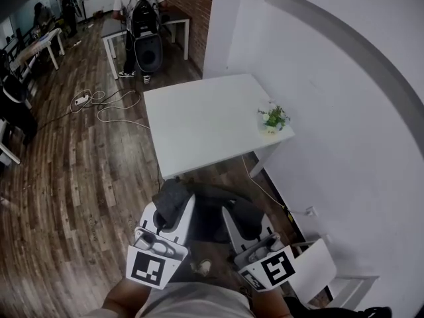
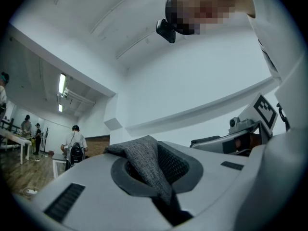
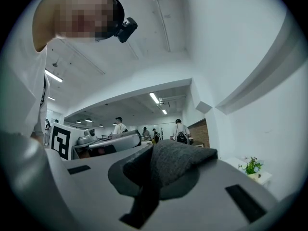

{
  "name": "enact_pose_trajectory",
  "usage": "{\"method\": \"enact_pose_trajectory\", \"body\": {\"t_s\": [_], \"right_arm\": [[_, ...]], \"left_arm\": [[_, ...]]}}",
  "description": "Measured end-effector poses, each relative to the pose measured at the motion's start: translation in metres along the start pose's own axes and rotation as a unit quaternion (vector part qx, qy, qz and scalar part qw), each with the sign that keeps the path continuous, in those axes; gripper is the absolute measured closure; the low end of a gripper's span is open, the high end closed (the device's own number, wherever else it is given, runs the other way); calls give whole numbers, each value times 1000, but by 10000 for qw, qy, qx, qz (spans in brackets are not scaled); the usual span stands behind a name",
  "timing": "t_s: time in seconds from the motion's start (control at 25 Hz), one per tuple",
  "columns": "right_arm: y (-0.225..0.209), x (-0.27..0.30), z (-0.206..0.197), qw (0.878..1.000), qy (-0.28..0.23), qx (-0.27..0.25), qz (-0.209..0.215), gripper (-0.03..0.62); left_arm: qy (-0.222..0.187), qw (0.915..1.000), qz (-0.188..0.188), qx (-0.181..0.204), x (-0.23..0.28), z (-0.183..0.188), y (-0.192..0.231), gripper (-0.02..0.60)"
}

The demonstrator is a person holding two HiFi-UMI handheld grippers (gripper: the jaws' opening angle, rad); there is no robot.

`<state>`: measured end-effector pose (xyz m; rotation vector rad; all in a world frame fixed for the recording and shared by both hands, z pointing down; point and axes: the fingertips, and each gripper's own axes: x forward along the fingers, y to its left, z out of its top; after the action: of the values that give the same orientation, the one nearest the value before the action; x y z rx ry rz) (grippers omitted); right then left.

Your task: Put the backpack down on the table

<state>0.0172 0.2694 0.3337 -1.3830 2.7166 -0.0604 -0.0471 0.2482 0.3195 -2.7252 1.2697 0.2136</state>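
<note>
The white square worktop [image 1: 212, 121] lies ahead of me, bare except for a small green potted plant [image 1: 273, 118] near its right edge. The dark grey fabric backpack [image 1: 215, 214] is not on the worktop. It hangs between my two tools just short of the worktop's near edge, so I judge the setting-down itself is not yet begun. What remains is to carry the backpack over that edge, lower it onto the bare middle of the worktop, and let go.

My left tool [image 1: 173, 203] is clamped on a fold of the backpack's grey woven cloth, its jaws nearly together with the fabric bunched between them. My right tool [image 1: 233, 212] is likewise closed tight on a thick grey fold of the backpack. Both tools point towards the worktop, side by side and roughly level, close in front of my body.
</note>
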Motion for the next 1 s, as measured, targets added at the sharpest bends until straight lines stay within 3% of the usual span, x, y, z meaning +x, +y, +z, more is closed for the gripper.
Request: {"method": "enact_pose_trajectory", "body": {"t_s": [0.36,0.6,0.72,1.0], "right_arm": [[-42,61,6,9993,126,-31,-353,545],[-72,105,20,9984,-5,-98,-556,545],[-85,129,31,9976,-121,-224,-639,545],[-115,180,63,9944,-377,-494,-849,545]], "left_arm": [[210,9976,-633,-199,67,-9,51,538],[272,9952,-940,75,102,-7,80,538],[146,9934,-1103,275,123,0,98,538],[-158,9902,-1364,265,169,21,140,538]]}}
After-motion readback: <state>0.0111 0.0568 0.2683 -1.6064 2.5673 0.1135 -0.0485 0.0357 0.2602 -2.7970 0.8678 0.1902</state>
